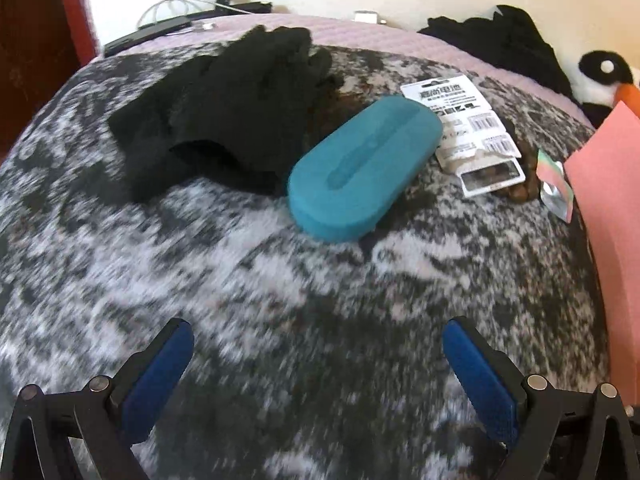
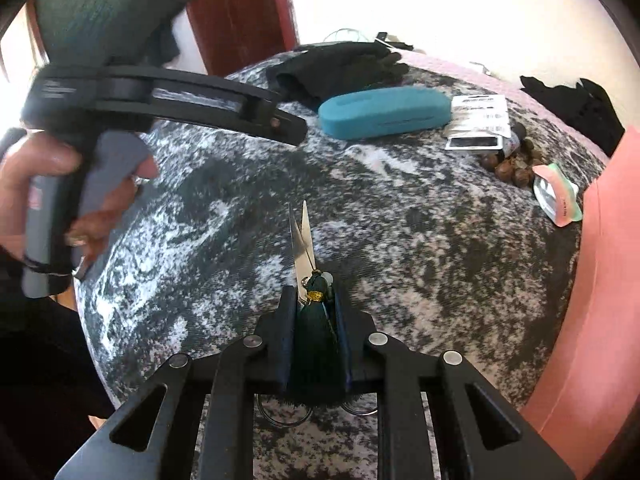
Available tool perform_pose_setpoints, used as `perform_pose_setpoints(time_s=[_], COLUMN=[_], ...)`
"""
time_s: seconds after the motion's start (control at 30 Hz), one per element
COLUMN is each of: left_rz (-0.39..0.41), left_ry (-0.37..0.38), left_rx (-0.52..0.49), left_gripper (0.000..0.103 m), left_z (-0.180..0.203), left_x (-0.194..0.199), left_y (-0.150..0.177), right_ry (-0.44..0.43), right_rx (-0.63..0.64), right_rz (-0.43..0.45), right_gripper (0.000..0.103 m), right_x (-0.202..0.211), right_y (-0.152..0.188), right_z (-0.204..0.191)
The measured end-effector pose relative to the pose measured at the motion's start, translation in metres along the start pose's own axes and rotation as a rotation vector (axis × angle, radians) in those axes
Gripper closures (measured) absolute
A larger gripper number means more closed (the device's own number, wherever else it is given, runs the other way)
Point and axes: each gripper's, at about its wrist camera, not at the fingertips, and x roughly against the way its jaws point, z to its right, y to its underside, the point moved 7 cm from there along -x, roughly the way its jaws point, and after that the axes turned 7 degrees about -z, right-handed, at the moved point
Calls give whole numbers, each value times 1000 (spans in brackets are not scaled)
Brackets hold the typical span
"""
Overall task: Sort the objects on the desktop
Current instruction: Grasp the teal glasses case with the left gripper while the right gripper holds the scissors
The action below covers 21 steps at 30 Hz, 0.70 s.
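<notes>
The right gripper (image 2: 316,312) pinches small scissors (image 2: 301,246) with a dark green tassel (image 2: 316,340), jaws nearly together, silver blades pointing forward above the mottled blanket (image 2: 420,260). Their ring handles are half hidden. The left gripper (image 1: 318,364) hangs with jaws spread wide, empty, short of the teal case (image 1: 362,166).

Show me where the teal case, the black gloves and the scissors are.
teal case (image 1: 362,168), left wrist view, middle of its lid
black gloves (image 1: 224,108), left wrist view, on the palm area
scissors (image 2: 301,248), right wrist view, on the blades ahead of the claw
</notes>
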Motion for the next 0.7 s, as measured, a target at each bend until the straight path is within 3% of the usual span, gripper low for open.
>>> perform_pose_setpoints(time_s=[0.27,0.33,0.53,0.6,0.67,0.7], left_rz=[-20,36,64,75,77,76], left_ry=[-42,-50,-30,-29,-19,-20], left_rx=[-146,-172,-151,-184,-225,-241], left_gripper=[0,0,2,11,32,34], left_z=[26,27,35,41,50,54], left_x=[-76,-85,-98,-99,-95,-92], left_y=[-45,-54,-85,-90,-88,-85], right_ry=[-19,-28,-30,-28,-24,-21], right_rx=[-87,-103,-113,-112,-114,-114], right_rz=[-40,-40,-59,-60,-60,-60], right_gripper=[84,84,84,84,84,84], right_x=[-16,-14,-24,-24,-22,-23], right_y=[2,3,1,0,1,1], right_z=[29,33,29,27,26,24])
